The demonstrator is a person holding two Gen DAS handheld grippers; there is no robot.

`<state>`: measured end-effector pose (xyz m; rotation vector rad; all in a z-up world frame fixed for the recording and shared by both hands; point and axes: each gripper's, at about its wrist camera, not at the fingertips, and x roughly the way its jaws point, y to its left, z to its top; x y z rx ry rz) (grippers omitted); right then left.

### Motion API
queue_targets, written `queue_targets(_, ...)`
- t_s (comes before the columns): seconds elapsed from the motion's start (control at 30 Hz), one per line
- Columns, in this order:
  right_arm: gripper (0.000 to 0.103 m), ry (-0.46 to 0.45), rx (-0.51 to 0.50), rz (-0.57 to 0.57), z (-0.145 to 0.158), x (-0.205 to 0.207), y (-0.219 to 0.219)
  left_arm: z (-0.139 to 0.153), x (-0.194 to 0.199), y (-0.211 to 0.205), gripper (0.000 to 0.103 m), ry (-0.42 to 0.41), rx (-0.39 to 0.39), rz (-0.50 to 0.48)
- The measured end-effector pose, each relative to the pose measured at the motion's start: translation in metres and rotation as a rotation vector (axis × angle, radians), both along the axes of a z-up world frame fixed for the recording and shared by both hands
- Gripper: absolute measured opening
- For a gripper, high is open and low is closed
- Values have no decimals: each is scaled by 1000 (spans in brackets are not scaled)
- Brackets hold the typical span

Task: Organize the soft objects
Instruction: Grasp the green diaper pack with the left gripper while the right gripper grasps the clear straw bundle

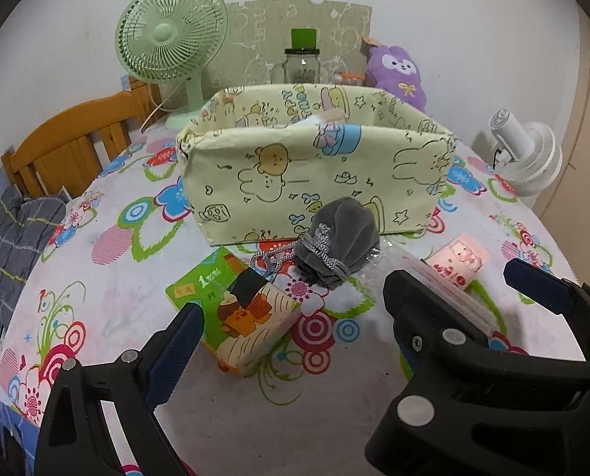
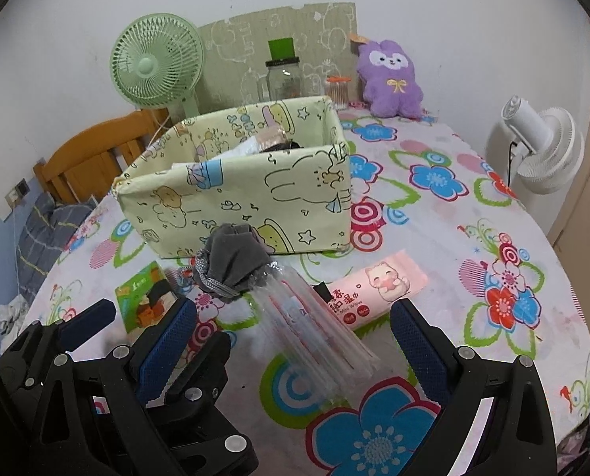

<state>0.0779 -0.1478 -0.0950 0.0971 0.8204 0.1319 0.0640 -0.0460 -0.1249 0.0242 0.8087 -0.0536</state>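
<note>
A white wall backs the surface (image 2: 433,238), which is covered with a cloth printed in bright flowers and rings. Along the wall stand a green fan (image 2: 156,67), a sheet of cardboard (image 2: 314,27), a glass jar (image 2: 283,79) and a purple plush toy (image 2: 390,79); a white fan (image 2: 544,150) sits off the right edge and a wooden bed frame (image 1: 68,142) shows at the left. In the middle stands a pale yellow fabric box (image 1: 314,174) with cartoon animals, open at the top, with some items already inside that are too hidden to name. Just in front of it lies a grey drawstring pouch (image 1: 338,238), touching a clear plastic packet (image 2: 318,325) that stretches toward the cameras. To the left of the pouch lies a green tissue pack (image 1: 239,309) with a cartoon print; to the right, a pink pack of mini wipes (image 2: 378,289). The left claw (image 1: 291,325) hovers low over the tissue pack, its blue-padded jaws wide apart and holding nothing. The right claw (image 2: 295,341) is likewise spread open, its jaws either side of the clear packet without gripping it.
</note>
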Motion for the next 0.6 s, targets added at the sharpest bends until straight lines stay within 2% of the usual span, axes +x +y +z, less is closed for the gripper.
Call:
queue_targets(0.3,98,51,25,3,-17,15,0,-9,10,4,97,39,36,20)
queue_targets(0.43,73,81,21,-15,-24,19,1,-14,15,6,97,57,56,35)
queue_targets(0.6,52,99,10,-16,-29,19,3,-19,16,7,97,69,54,36)
